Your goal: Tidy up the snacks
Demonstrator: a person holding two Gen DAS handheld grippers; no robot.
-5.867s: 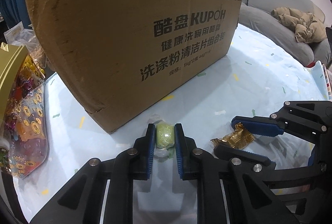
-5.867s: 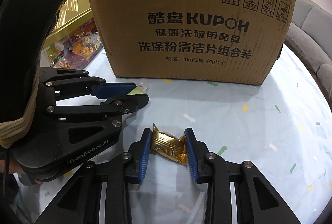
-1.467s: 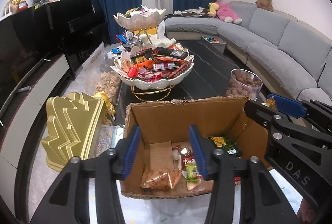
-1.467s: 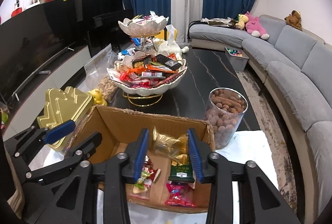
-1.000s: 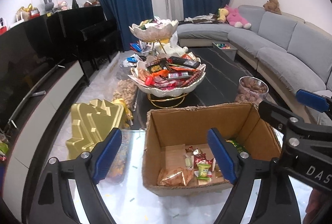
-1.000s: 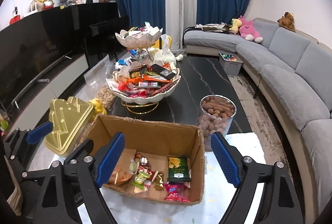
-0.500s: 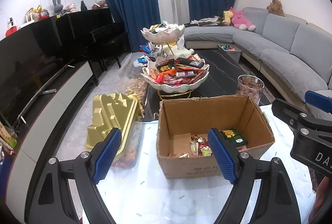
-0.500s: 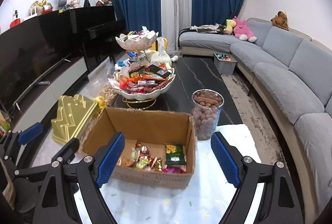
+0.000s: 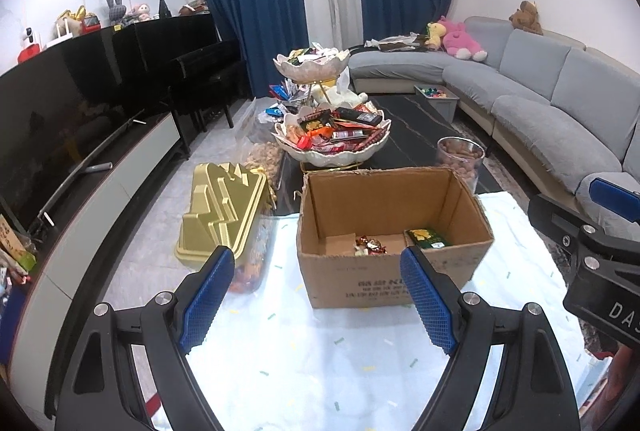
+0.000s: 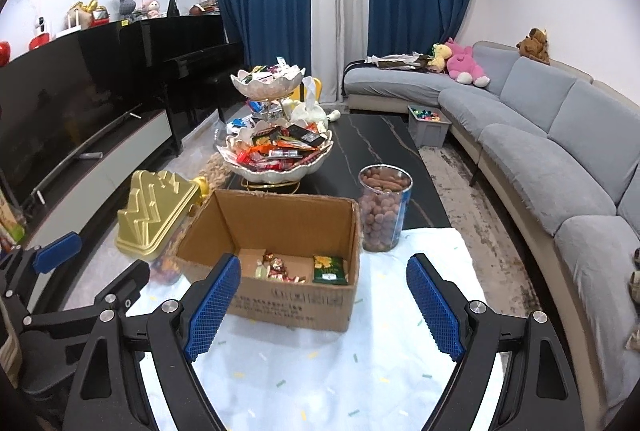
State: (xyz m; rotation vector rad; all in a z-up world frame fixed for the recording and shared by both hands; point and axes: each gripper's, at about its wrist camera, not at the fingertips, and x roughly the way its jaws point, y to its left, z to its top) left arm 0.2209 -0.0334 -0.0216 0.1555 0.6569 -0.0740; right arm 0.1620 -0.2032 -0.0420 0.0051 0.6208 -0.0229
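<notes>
Standing here, I see both tools held back from the cardboard box (image 9: 394, 271), which sits on the worktop (image 9: 320, 359) with its open top facing up. The left gripper (image 9: 316, 295) has its jaws spread wide with nothing between them, and the right gripper (image 10: 322, 299) is the same, wide apart and empty. The snacks that matter lie on the floor of the box: a small heap of foil-wrapped candies (image 10: 276, 267) near its middle and a flat green packet (image 10: 330, 270) towards its right wall. I judge these to be very light, crinkly things; the foil twists will slide and crumple under the pads, so a gentle pinch across the fat middle of a sweet should serve better than a hold on a loose wrapper end. The packet looks thin and floppy and lies flat, so I would take it by one edge. The box itself seems light and stiff only at its corners, and could skid if nudged. Beyond the box stands a tiered bowl of snacks (image 9: 332, 135), to its left a gold tin (image 9: 222, 211), and behind its right corner a clear jar of nuts (image 10: 385, 207).
</notes>
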